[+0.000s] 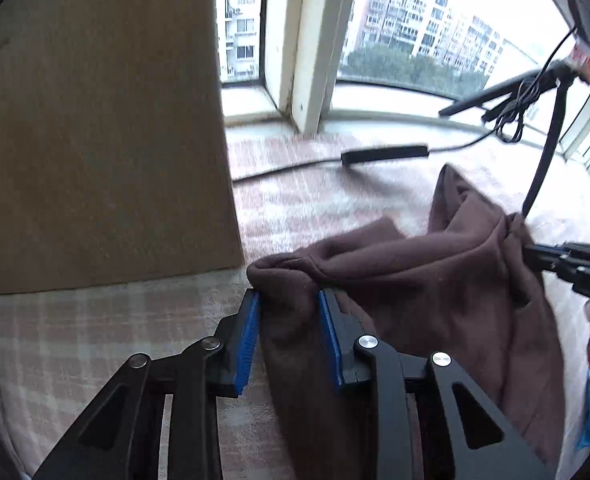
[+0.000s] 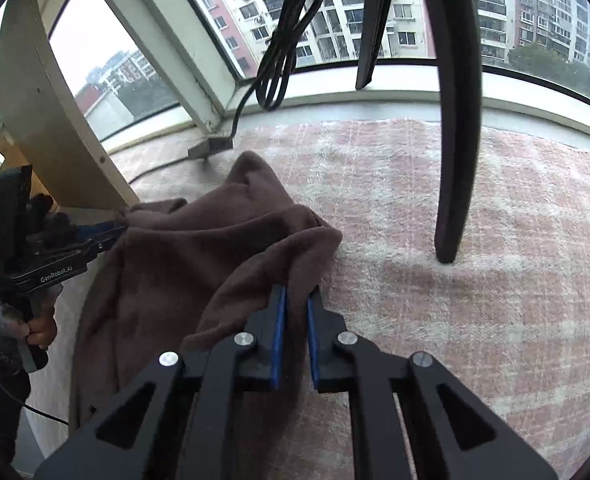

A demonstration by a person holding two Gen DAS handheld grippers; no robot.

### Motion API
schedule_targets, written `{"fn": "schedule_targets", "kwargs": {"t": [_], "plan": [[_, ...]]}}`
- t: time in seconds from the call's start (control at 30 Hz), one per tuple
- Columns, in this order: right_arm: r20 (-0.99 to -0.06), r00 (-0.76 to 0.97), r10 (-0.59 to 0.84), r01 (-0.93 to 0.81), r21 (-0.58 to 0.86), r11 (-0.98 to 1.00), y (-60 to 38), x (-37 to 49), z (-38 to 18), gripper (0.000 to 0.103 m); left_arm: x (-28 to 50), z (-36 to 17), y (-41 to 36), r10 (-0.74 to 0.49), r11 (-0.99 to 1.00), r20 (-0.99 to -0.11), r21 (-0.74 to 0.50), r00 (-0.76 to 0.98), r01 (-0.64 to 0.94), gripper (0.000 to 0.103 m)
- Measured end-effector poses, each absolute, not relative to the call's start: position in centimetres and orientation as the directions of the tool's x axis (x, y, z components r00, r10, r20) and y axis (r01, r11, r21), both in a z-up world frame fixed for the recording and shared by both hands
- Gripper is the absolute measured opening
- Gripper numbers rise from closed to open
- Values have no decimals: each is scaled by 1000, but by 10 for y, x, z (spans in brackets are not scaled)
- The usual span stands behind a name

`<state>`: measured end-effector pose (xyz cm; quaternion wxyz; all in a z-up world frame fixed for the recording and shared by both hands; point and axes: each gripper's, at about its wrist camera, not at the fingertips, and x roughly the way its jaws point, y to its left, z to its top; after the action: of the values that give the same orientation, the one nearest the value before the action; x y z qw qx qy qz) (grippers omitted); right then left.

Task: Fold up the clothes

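A brown fleece garment [image 1: 435, 280] hangs stretched between my two grippers above a pink checked blanket [image 1: 303, 200]. In the left wrist view my left gripper [image 1: 289, 298] is shut on a bunched edge of the cloth, which fills the gap between the blue pads [image 1: 249, 340]. My right gripper [image 1: 535, 254] enters from the right edge and pinches the other corner. In the right wrist view my right gripper [image 2: 295, 292] is shut on a fold of the garment [image 2: 183, 264]. My left gripper [image 2: 113, 230] holds the far corner at the left, with a hand [image 2: 41, 328] on its handle.
A brown board [image 1: 95, 140] stands at the left beside the window. A black tripod leg [image 2: 455, 160] rests on the blanket [image 2: 475, 320] close to the right of the garment. A coiled cable [image 2: 283, 40] hangs behind it, and a black power strip [image 1: 385, 154] lies near the sill.
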<state>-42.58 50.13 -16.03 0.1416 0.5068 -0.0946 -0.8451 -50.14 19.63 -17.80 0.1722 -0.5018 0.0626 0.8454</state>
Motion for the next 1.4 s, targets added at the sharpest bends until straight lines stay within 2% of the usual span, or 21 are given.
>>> {"fn": "schedule_targets", "kwargs": {"t": [0.17, 0.33, 0.43, 0.57, 0.63, 0.8, 0.87, 1.1, 1.13, 1.17, 1.2, 1.37, 1.4], "plan": [[-815, -474, -334, 163, 291, -943, 502, -405, -123, 12, -476, -136, 175, 283, -930, -841, -122, -461, -348, 28], [-764, -367, -531, 258, 464, -847, 503, -351, -84, 12, -396, -75, 144, 359, -899, -805, -163, -472, -406, 30], [-763, -291, -577, 303, 499, -812, 493, -302, -71, 12, -335, -49, 130, 400, -879, -800, -196, -447, -435, 34], [-784, -262, -562, 304, 486, -819, 487, -250, -70, 12, -251, -54, 143, 547, -809, -775, -394, -315, -436, 36], [-798, -258, -544, 285, 475, -832, 485, -236, -78, 12, -212, -71, 169, 583, -775, -777, -443, -239, -450, 36], [-824, -236, -515, 236, 465, -853, 473, -245, -114, 12, -160, -111, 240, 521, -784, -827, -365, -212, -501, 36], [-828, -228, -512, 236, 464, -854, 468, -252, -125, 12, -160, -118, 256, 476, -811, -844, -311, -249, -495, 36], [-817, -271, -509, 220, 462, -859, 463, -272, -130, 12, -169, -137, 279, 405, -843, -871, -236, -280, -483, 36], [-822, -276, -498, 223, 449, -865, 461, -275, -129, 12, -171, -140, 280, 390, -849, -879, -227, -275, -478, 29], [-829, -280, -483, 227, 432, -873, 458, -278, -130, 12, -172, -144, 280, 386, -851, -883, -230, -266, -473, 8], [-841, -280, -462, 230, 409, -883, 456, -281, -132, 12, -174, -148, 279, 395, -850, -884, -248, -251, -465, 2], [-892, -281, -355, 246, 291, -925, 445, -294, -142, 12, -164, -141, 268, 388, -865, -874, -235, -294, -444, 1], [-896, -280, -346, 250, 280, -927, 445, -295, -145, 8, -160, -138, 265, 378, -869, -873, -219, -309, -444, 1]]}}
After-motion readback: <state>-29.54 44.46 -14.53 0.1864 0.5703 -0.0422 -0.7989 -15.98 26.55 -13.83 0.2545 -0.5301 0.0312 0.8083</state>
